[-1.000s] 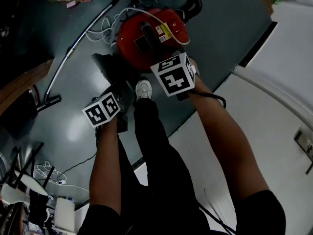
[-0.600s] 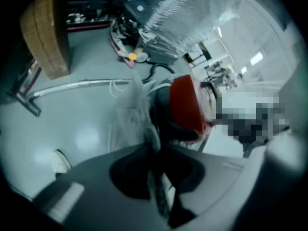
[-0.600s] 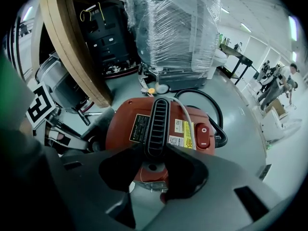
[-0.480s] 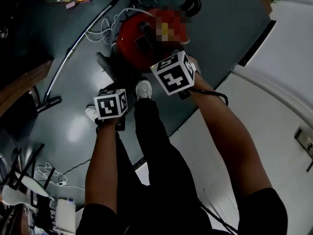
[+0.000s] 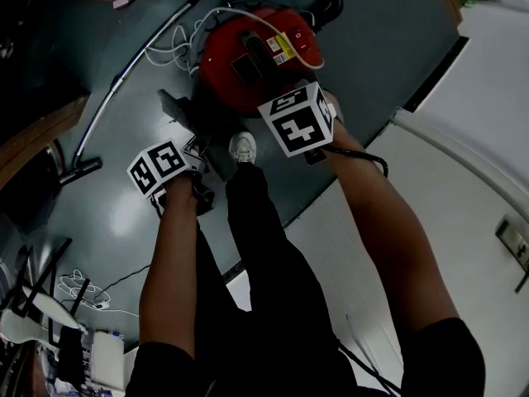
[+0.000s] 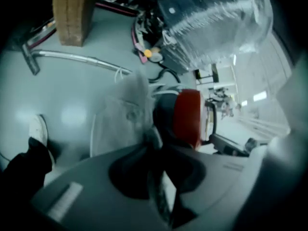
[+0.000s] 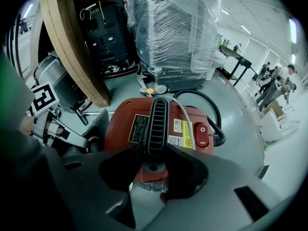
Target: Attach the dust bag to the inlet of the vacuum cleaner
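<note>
L claw's point(image 6: 155, 146) jaws just eased apart, thin dust bag point(image 6: 118, 124) edge between them: prob. releasing. R claw point(image 7: 154, 149) clamps vac handle point(image 7: 157, 117), steadying it.

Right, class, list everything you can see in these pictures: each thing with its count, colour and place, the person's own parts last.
Round red vacuum cleaner: one, red, on the grey-green floor.
Black ribbed handle: one, black, on top of the vacuum cleaner.
Pale grey dust bag: one, grey, beside the vacuum cleaner.
Silver metal tube: one, silver, lying on the floor.
White cable: one, white, across the vacuum cleaner's top.
Black hose: one, black, curving behind the vacuum cleaner.
Plastic-wrapped load: one, clear wrap, behind.
White shoe: one, white, near the vacuum cleaner.
Left tongs: one, dark grey, jaws just opening, bag's edge between them.
Right tongs: one, dark grey, closed on the handle.
</note>
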`<action>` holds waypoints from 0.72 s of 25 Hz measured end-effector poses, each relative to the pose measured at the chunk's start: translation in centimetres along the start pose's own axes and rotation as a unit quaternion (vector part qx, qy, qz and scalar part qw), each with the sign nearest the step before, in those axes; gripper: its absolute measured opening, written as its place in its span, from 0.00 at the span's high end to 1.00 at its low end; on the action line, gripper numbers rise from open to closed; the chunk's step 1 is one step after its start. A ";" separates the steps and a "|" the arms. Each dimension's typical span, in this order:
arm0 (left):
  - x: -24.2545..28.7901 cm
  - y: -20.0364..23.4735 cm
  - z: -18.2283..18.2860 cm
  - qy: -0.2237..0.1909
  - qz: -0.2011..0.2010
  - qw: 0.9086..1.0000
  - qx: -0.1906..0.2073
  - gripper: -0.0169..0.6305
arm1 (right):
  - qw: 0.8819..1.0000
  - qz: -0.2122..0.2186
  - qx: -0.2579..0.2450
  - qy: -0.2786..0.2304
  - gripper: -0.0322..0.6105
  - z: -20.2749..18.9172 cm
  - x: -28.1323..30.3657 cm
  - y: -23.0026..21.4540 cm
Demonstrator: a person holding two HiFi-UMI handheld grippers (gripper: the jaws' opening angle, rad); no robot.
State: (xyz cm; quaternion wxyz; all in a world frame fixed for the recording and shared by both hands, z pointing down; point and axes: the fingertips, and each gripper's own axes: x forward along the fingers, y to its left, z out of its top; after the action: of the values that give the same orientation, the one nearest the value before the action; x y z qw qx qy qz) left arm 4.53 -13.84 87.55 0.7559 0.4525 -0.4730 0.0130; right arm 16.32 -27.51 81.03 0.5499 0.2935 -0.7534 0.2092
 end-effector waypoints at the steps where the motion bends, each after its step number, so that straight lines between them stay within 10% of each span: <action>1: 0.0 0.0 0.0 -0.010 0.003 1.000 0.006 0.87 | 1.000 0.000 0.000 0.000 0.74 0.0 0.0 0.0; 3: 0.2 -0.2 -0.1 -0.007 0.042 0.993 0.109 0.88 | 1.000 0.000 -0.002 0.000 0.74 0.0 0.1 0.0; 6: 0.6 -0.8 -0.9 0.018 0.098 0.955 0.278 0.87 | 1.000 0.001 -0.003 -0.001 0.74 0.0 0.1 -0.1; 8: 0.6 -0.8 -1.0 0.015 0.086 0.961 0.263 0.88 | 1.000 0.000 -0.002 -0.002 0.74 0.0 0.0 -0.1; 12: 0.3 -0.4 -0.5 -0.009 0.001 0.998 0.063 0.88 | 1.000 0.001 0.000 -0.002 0.74 0.0 0.0 0.0; 14: 0.4 -0.6 -0.4 -0.009 0.010 0.995 0.097 0.88 | 1.000 0.001 -0.001 -0.005 0.74 0.1 0.0 -0.1; 18: 0.9 -1.3 -0.9 0.029 0.084 0.960 0.266 0.86 | 1.000 -0.001 0.003 -0.009 0.74 0.0 0.0 -0.3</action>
State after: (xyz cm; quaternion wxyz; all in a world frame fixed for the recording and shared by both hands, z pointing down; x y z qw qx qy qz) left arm 6.25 -14.33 87.22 0.6175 0.5955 -0.4666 0.2154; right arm 16.50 -27.79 81.04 0.5425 0.2977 -0.7573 0.2085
